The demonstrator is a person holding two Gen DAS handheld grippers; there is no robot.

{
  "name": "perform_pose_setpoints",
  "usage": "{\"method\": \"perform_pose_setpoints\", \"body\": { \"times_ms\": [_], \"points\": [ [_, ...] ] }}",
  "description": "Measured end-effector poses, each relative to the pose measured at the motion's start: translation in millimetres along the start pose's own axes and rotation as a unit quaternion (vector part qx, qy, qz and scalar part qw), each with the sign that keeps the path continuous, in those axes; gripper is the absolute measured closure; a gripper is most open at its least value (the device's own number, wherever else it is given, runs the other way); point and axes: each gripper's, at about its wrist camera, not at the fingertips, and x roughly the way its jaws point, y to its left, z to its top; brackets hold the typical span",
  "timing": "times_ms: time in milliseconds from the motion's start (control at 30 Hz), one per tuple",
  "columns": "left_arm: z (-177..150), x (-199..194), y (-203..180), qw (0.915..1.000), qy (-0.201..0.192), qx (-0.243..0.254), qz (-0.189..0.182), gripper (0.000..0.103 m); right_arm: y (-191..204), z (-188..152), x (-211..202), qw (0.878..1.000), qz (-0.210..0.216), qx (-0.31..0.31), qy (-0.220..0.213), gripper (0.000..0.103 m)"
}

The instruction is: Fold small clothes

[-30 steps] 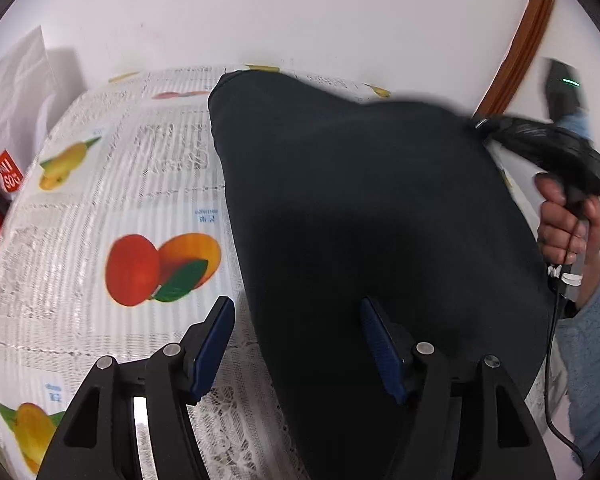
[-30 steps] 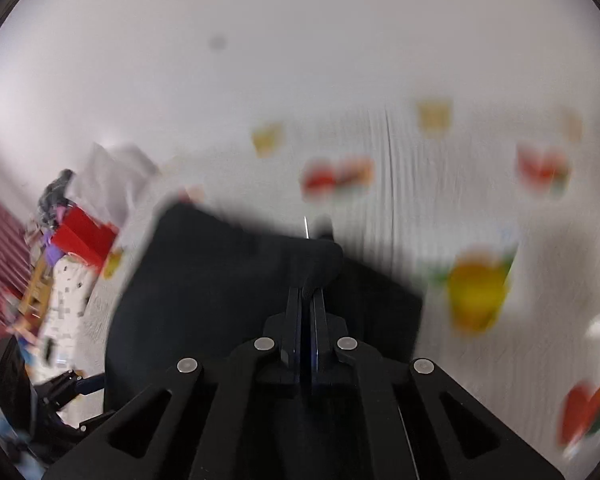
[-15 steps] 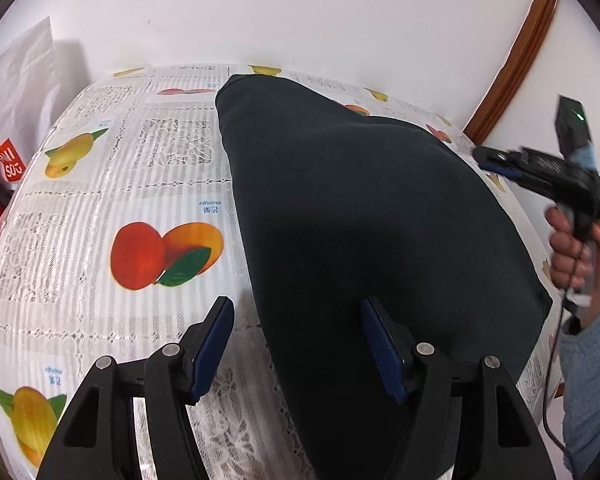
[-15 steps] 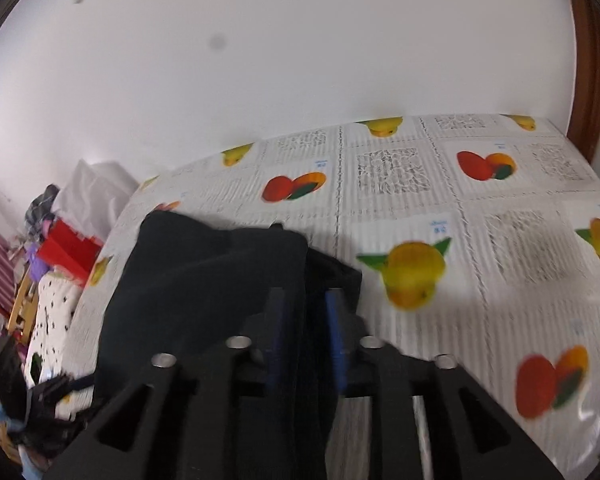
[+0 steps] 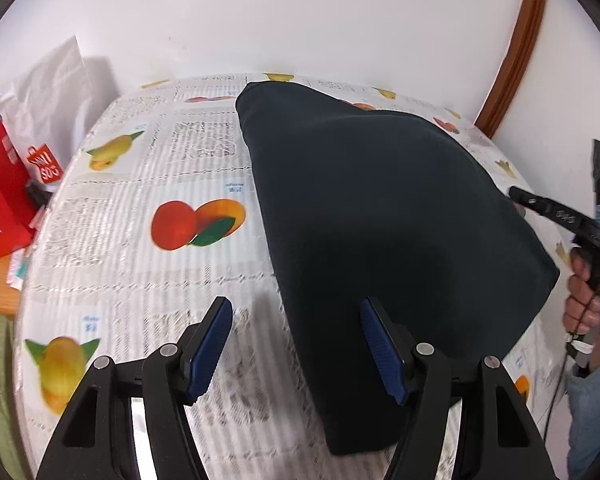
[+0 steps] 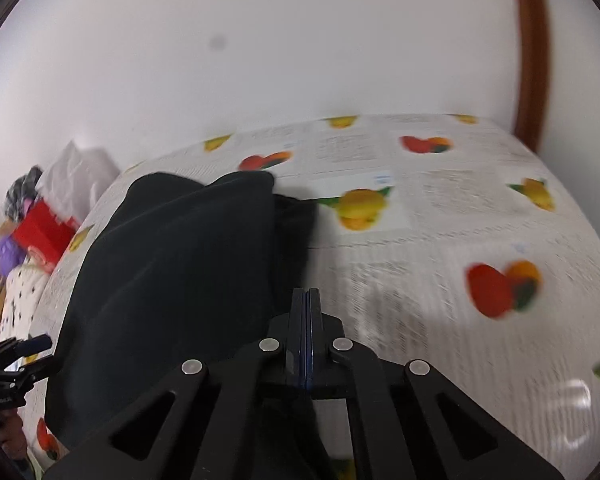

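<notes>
A dark, near-black folded garment lies on the fruit-print tablecloth. In the left wrist view my left gripper is open above the garment's near left edge; its right blue pad is over the cloth and its left pad is over the tablecloth. My right gripper shows at the garment's right edge. In the right wrist view the garment lies to the left, and my right gripper is shut, with nothing visibly between its pads.
A red shopping bag and a white bag stand beyond the table's left edge. A white wall runs behind the table, with brown wooden trim at the right. Bare tablecloth lies right of the garment.
My right gripper opened, let go of the garment and drew back to the right, then shut again empty. The garment settled flat. My left gripper stayed open and shifted only slightly.
</notes>
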Motion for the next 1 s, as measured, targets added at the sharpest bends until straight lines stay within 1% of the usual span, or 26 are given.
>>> {"method": "perform_pose_setpoints", "body": {
  "times_ms": [100, 167, 233, 300, 433, 533, 600, 700, 833, 900, 1000],
  "points": [
    [-8, -7, -5, 0.9999, -0.003, 0.008, 0.009, 0.039, -3, -13, -27, 1.000, 0.008, 0.005, -0.012, 0.099],
    [-13, -11, -7, 0.9999, -0.003, 0.010, 0.008, 0.039, 1, -22, -44, 1.000, 0.005, -0.006, -0.013, 0.093],
    [-18, -14, -8, 0.9999, -0.003, 0.013, 0.006, 0.038, 5, -32, -57, 1.000, 0.004, -0.018, -0.010, 0.070],
    [-27, -19, -11, 0.9997, -0.002, 0.022, 0.004, 0.037, 11, -46, -69, 0.999, 0.007, -0.037, -0.009, 0.062],
    [-48, -27, -15, 0.9990, 0.003, 0.046, 0.000, 0.035, 18, -78, -79, 0.997, -0.007, -0.069, 0.012, 0.061],
    [-57, -21, -15, 0.9985, 0.018, 0.051, -0.004, 0.035, 16, -94, -79, 0.997, -0.013, -0.070, 0.025, 0.061],
    [-59, -13, -17, 0.9983, 0.025, 0.052, -0.003, 0.035, 12, -101, -72, 0.997, -0.016, -0.062, 0.040, 0.061],
    [-55, -2, -18, 0.9986, 0.022, 0.046, 0.016, 0.034, 12, -103, -62, 0.997, -0.018, -0.052, 0.045, 0.061],
    [-39, 8, -9, 0.9996, 0.012, 0.019, 0.018, 0.034, 11, -97, -51, 0.999, -0.017, -0.035, 0.037, 0.061],
    [-29, 13, -5, 0.9993, 0.008, 0.010, 0.035, 0.034, 9, -92, -44, 0.999, -0.008, -0.020, 0.036, 0.061],
    [-17, 20, 1, 0.9983, 0.018, -0.012, 0.054, 0.034, 7, -84, -33, 0.999, 0.005, 0.002, 0.033, 0.061]
  ]
}}
